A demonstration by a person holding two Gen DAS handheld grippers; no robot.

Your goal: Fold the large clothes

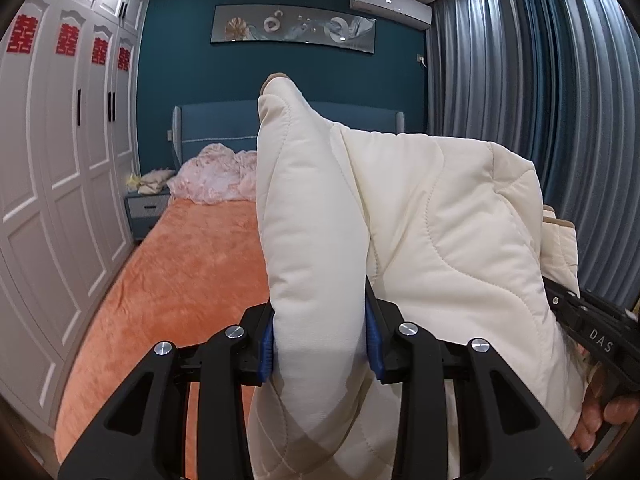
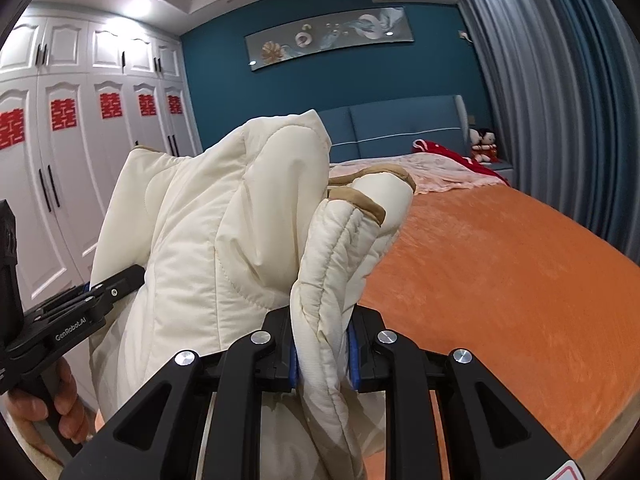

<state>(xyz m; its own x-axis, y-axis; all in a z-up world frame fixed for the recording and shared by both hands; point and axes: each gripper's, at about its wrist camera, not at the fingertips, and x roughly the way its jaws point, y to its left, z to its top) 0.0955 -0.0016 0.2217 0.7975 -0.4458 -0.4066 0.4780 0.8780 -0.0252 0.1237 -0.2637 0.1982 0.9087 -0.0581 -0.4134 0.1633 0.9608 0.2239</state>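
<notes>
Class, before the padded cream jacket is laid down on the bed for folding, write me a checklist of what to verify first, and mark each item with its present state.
1. Left gripper clamped on the cream jacket: ok.
2. Right gripper clamped on a thick padded edge of it: ok.
3. Jacket lifted off the orange bedspread: ok, though its lower hem is out of view.
4. Bare landing space on the bedspread: ok.
5. Pink bedding near the headboard, away from that space: ok.
6. Jacket spread flat between the grippers: not ok, it is bunched.
</notes>
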